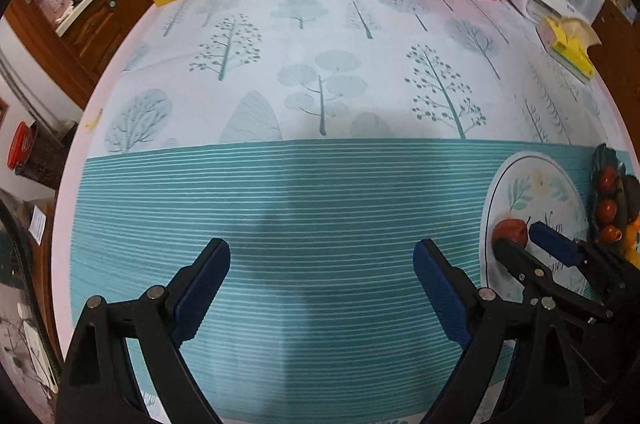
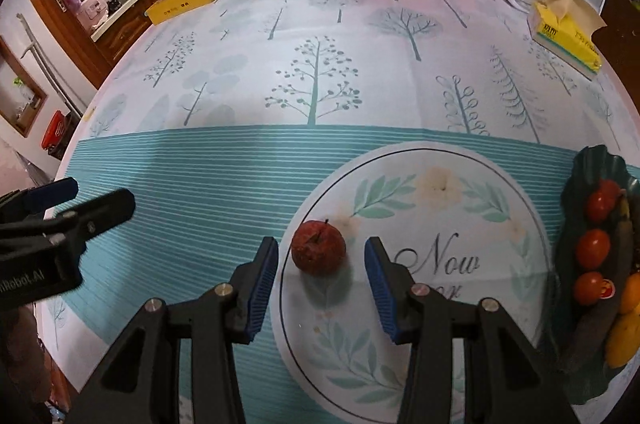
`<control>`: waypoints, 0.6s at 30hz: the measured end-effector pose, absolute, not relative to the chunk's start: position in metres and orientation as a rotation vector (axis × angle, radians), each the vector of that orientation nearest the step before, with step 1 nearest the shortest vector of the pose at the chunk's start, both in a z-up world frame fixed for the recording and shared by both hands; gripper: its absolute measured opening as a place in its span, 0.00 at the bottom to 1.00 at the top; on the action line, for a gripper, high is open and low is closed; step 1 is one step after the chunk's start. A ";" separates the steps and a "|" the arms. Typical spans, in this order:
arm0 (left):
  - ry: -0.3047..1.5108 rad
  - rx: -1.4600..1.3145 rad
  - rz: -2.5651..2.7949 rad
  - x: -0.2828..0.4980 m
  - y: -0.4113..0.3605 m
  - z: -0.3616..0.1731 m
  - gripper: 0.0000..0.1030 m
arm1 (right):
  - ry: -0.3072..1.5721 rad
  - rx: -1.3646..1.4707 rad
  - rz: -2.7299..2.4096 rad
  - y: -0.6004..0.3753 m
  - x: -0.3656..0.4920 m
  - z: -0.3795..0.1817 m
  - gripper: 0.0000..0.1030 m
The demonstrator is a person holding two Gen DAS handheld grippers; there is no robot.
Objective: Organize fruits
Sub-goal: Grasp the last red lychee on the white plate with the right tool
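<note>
Progress: looks early/mid, my read; one apple (image 2: 318,247) sits loose on the round printed mat (image 2: 472,160); several fruits already in the dark leaf-shaped tray (image 2: 592,160) off to the far right of the right hand-held gripper (image 2: 321,264): three small red tomato-like ones (image 2: 593,249) in a row, plus orange/yellow fruit (image 2: 628,324) nearer the cam; can't tell which pile is source vs target, so what's left is a guess: prob move apple to tray, or empty tray onto mat.

Right hand-held gripper: released, jaws part-open; apple sits just ahead, between the two blue pads, gap on both sides, no contact; nothing grasped.

Left hand-held gripper (image 1: 322,264): released, jaws wide, empty; only striped teal cloth on the desk (image 1: 280,24) under it; apple well off to its right, next to the other gripper's tips.

Apple look: small, round, dull red w/ rough brownish blotches, short dark stem up top; sits upright-ish near the mat's left edge; skin looks wrinkled, maybe old or fake, can't tell; should be firm enough for a plain side pinch, but round so may roll if nudged by one pad first.
</note>
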State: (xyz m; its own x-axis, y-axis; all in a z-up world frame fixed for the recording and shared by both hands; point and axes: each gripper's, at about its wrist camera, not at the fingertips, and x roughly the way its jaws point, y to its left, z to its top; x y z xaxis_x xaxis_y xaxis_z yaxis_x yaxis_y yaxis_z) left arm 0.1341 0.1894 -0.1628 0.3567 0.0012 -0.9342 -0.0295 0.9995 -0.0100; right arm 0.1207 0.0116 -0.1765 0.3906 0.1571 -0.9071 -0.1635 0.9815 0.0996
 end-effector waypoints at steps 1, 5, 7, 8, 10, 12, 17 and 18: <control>1.206 -0.027 0.007 0.136 0.188 -0.165 0.90 | 1.150 -0.009 0.203 0.012 0.122 -0.178 0.44; 1.216 -0.045 -0.046 0.144 0.182 -0.172 0.90 | 1.138 -0.026 0.191 0.014 0.124 -0.184 0.43; 1.215 -0.044 -0.050 0.145 0.179 -0.173 0.90 | 1.136 -0.025 0.190 0.013 0.124 -0.186 0.39; 1.214 -0.041 -0.053 0.145 0.177 -0.174 0.90 | 1.137 -0.023 0.191 0.012 0.124 -0.187 0.35; 1.215 -0.040 -0.057 0.145 0.173 -0.175 0.90 | 1.129 -0.024 0.194 0.012 0.124 -0.188 0.30; 1.218 -0.036 -0.059 0.144 0.171 -0.176 0.90 | 1.124 -0.030 0.200 0.012 0.123 -0.188 0.30; 1.214 -0.008 -0.053 0.138 0.165 -0.170 0.90 | 1.127 -0.003 0.213 0.006 0.118 -0.187 0.29; 1.213 -0.003 -0.052 0.135 0.164 -0.167 0.90 | 1.128 0.002 0.214 0.005 0.115 -0.186 0.29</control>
